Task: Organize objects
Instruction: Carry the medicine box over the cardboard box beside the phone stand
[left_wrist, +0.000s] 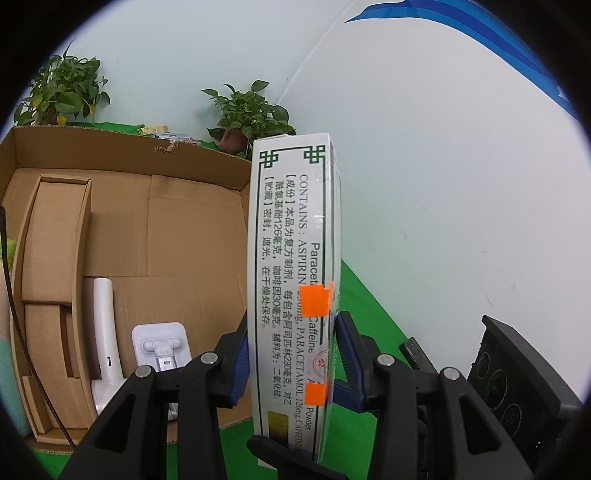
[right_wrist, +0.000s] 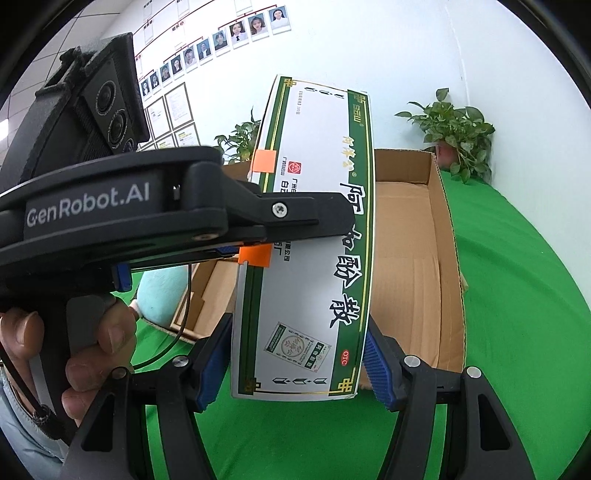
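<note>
A white and green medicine box (left_wrist: 291, 221) with orange tape patches is held in the air by both grippers at once. My left gripper (left_wrist: 291, 363) is shut on its two narrow sides, blue pads pressing near the box's lower part. In the right wrist view the broad printed face of the box (right_wrist: 306, 258) stands between the fingers of my right gripper (right_wrist: 295, 369), which is shut on its long edges. The left gripper (right_wrist: 280, 229) reaches in there from the left, held by a hand (right_wrist: 92, 350).
An open cardboard box (left_wrist: 147, 221) lies on the green cloth (right_wrist: 517, 295) just behind and below the medicine box. Inside it are a white handheld device (left_wrist: 105, 332), a white stand (left_wrist: 162, 343) and cardboard inserts. A teal plush (right_wrist: 162, 291) and potted plants (right_wrist: 454, 133) stand nearby.
</note>
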